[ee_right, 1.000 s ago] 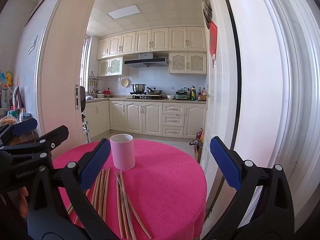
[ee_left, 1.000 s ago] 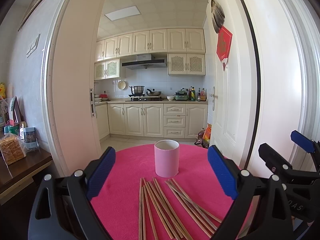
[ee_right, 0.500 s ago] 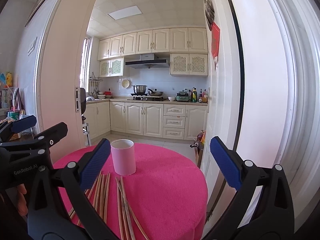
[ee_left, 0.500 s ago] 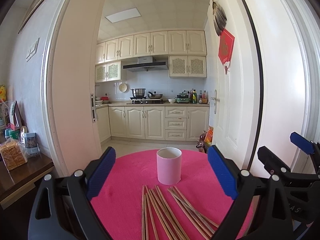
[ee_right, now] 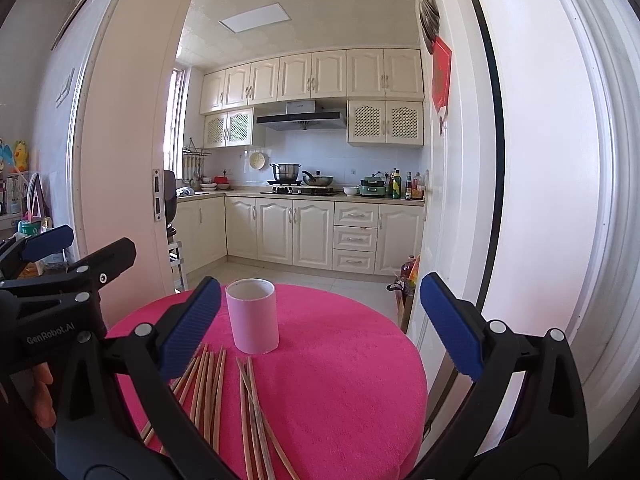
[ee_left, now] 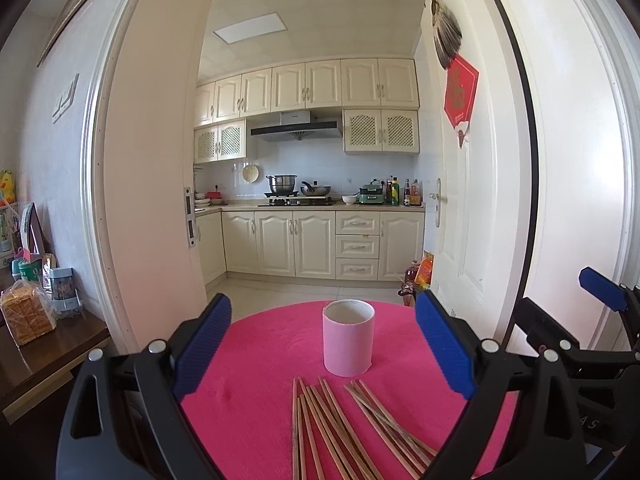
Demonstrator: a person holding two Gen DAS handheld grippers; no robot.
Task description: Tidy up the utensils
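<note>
Wooden chopsticks [ee_left: 344,428] lie loose on the pink tablecloth [ee_left: 256,360], long axes running near-to-far, tips just short of the pink cup [ee_left: 348,337], and they sit right between the left gripper [ee_left: 324,350] prongs, so that hand's nearer. Right gripper [ee_right: 320,326] sees them low-left, and only its view shows the table's far right side bare; both grippers wide open, holding nothing

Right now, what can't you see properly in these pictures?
- Chopsticks: near ends cut off by the bottom edge, both views; some hidden behind the left finger in the right wrist view.
- Cup: its inside, hidden by its own wall.
- Bottles on the counter: labels too small.
- Table: near rim hidden by both open grippers.
</note>
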